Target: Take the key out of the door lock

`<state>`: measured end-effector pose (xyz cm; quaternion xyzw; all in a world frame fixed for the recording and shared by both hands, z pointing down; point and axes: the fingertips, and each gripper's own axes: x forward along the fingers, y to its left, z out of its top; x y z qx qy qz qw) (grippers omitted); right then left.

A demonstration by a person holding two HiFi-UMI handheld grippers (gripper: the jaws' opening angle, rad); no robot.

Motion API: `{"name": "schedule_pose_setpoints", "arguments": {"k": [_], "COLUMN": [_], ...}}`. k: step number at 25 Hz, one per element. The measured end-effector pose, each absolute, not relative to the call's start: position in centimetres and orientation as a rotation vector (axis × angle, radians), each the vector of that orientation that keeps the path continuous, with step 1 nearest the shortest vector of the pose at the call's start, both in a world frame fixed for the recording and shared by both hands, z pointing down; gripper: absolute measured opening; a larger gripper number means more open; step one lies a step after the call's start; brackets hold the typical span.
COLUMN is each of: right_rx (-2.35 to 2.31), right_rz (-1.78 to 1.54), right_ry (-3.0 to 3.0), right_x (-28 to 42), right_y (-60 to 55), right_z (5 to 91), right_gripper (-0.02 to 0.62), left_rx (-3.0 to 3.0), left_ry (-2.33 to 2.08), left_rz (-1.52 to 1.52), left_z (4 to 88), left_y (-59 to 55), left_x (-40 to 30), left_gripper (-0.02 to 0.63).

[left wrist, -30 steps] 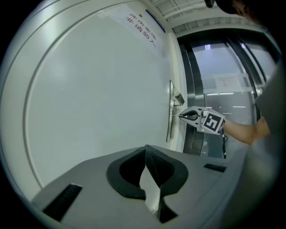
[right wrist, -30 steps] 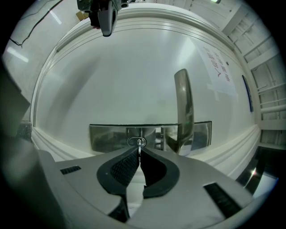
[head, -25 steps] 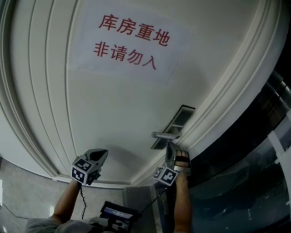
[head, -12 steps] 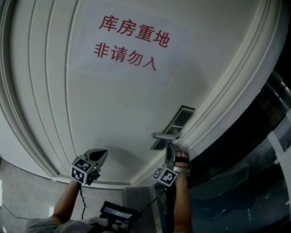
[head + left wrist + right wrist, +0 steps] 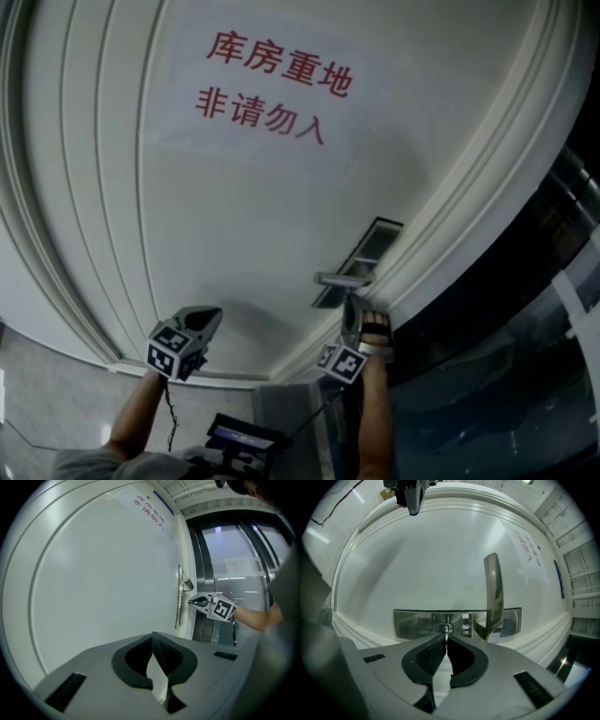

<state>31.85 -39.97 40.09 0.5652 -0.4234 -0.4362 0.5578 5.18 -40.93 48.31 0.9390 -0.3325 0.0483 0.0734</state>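
The right hand-held gripper (image 5: 446,638) is pinched almost fully closed on the key (image 5: 446,630). The key sits in the lock (image 5: 438,629) on the metal plate (image 5: 412,623), left of the door handle (image 5: 493,590). The left hand-held gripper (image 5: 152,635) is closed on nothing, well left of the lock. Only the jaw tips hold the thin key, so an angled pull could jam it or let it slip and fall.

Grey shells on both, left gripper (image 5: 216,316) and right gripper (image 5: 351,302), tapering like beaks; black cross-hatched pads (image 5: 431,656) inside; dark rectangular slots (image 5: 375,658) on the shoulders; a white marker cube (image 5: 172,355) with black squares on each; thin black cable (image 5: 172,417) off the left; dark glove (image 5: 376,328) with a red stripe; grey shirt (image 5: 89,465).
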Motion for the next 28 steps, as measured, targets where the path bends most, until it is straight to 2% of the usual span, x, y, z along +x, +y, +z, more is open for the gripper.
{"name": "schedule_pose_setpoints", "arguments": {"k": [28], "right_rx": [1.344], "right_rz": [-1.038], "right_ry": [-1.016], "right_x": [31.5], "right_y": [-39.4], "right_z": [40.4], "right_gripper": [0.02], "left_rx": [2.832], "left_ry": [-1.024], "left_rz": [0.143], "left_z": [47.6], "left_y": [-40.2], "left_x": [4.4], "left_gripper": [0.008]}}
